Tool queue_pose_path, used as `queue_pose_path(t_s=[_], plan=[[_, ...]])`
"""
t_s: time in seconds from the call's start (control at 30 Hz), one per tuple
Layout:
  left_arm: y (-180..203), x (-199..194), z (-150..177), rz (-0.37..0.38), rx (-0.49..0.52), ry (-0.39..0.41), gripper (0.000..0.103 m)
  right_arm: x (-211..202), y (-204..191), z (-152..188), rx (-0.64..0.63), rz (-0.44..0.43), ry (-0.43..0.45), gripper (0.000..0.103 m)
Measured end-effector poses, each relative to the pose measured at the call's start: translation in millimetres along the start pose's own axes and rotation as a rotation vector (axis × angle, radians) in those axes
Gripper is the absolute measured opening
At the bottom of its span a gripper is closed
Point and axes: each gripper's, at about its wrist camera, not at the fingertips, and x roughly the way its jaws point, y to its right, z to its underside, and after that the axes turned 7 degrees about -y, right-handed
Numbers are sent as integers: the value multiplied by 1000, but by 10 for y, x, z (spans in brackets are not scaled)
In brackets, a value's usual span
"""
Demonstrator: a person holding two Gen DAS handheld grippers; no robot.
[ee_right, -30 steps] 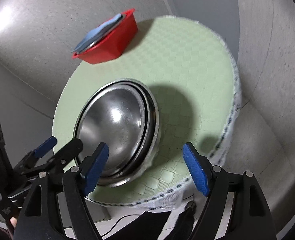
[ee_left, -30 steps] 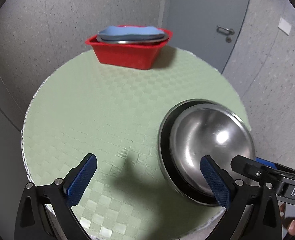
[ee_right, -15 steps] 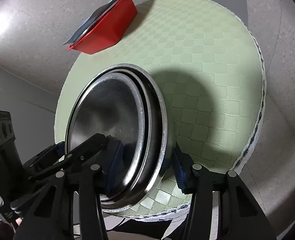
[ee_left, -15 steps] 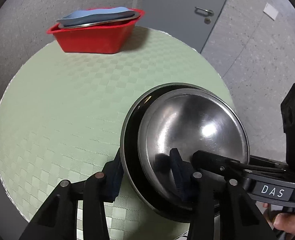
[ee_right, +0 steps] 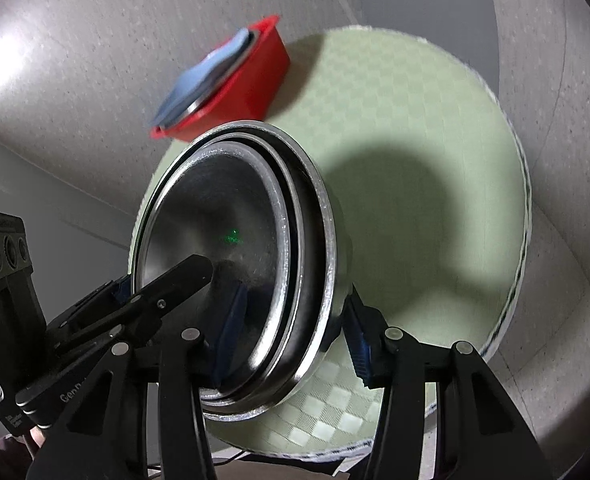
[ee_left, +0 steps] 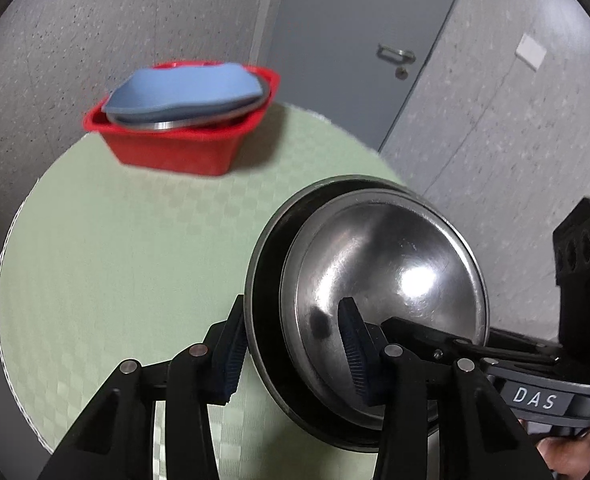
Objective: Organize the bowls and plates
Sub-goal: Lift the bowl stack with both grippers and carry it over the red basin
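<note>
We hold the nested steel bowls [ee_left: 383, 280] by their rims, left gripper [ee_left: 295, 354] and right gripper [ee_right: 291, 334] both clamped on them; rigid, slick metal that may slide apart.

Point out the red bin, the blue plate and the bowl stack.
red bin [ee_left: 175, 152], left wrist view, front wall
blue plate [ee_left: 183, 90], left wrist view, top face
bowl stack [ee_right: 215, 232], right wrist view, inner bowl's inside

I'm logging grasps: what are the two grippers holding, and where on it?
Both hold the nested steel bowls by the near rim: left gripper and right gripper each pinch the stack's wall.
</note>
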Motion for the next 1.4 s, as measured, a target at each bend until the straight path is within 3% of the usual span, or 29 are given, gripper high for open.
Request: queue_pose_path(t_s=[0.37, 0.73, 1.1, 1.4], plan=[[-242, -338, -648, 39, -2, 103, 39, -198, -435, -694, -17, -5, 96, 48], [-901, -392, -1502, 6, -48, 144, 39, 89, -916, -1603, -60, -18, 86, 48], [-1447, 154, -2188, -37, -98, 65, 39, 734, -1172, -2341, -63, 7, 15, 48], [-1652, 817, -2583, -50, -149, -28, 39, 1258, -1088, -2494, -53, 29, -70, 47]])
